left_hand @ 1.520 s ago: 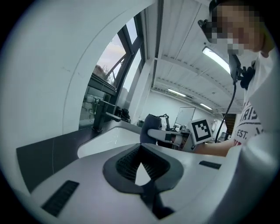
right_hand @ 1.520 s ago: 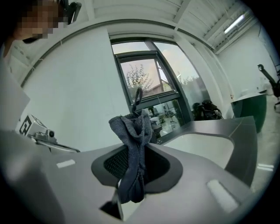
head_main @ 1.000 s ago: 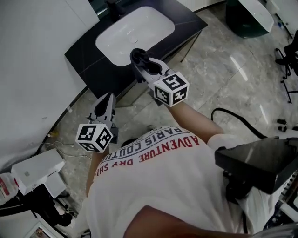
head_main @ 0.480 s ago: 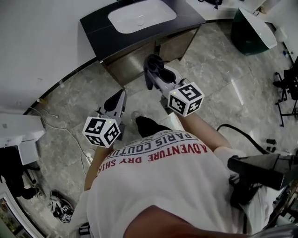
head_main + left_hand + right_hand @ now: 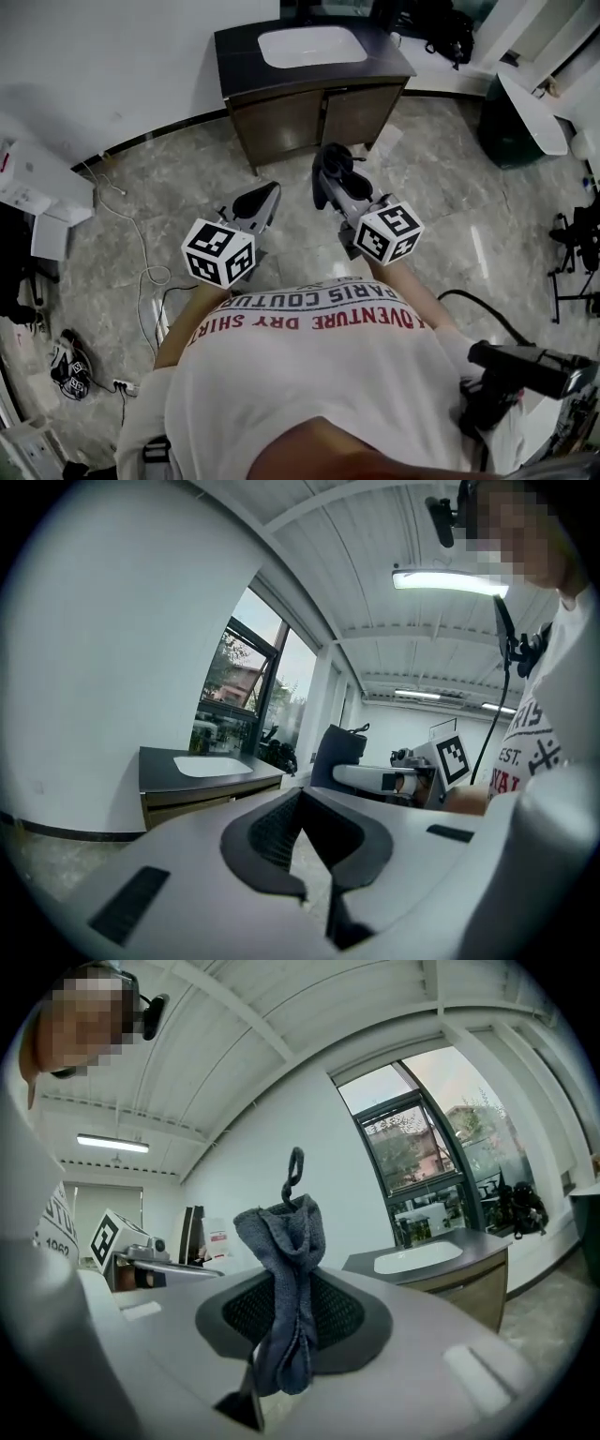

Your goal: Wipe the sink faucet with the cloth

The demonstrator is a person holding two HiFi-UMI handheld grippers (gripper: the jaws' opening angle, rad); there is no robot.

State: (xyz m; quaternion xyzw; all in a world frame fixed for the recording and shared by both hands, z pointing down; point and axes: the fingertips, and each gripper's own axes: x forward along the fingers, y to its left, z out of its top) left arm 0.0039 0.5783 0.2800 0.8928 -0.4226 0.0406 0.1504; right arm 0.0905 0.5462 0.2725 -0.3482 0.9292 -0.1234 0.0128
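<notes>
Cloth (image 5: 286, 1269), dark grey and bunched, is clamped upright in the right gripper (image 5: 328, 169), centre frame. Left gripper (image 5: 266, 195) sits beside it, jaws together, nothing between. Open marble floor (image 5: 450, 216) lies ahead. Vanity (image 5: 309, 103) is well apart, top centre. Sink (image 5: 312, 45) is near the top edge; faucet can't be made out.

**Marble floor, dark bench**

We see a grey marble floor (image 5: 450, 187) with a wooden cabinet (image 5: 309, 117) standing on it against the wall. The cabinet's dark bench (image 5: 236, 54) holds a white sink (image 5: 312, 45). A thin white cable (image 5: 139, 239) trails across the floor.
</notes>
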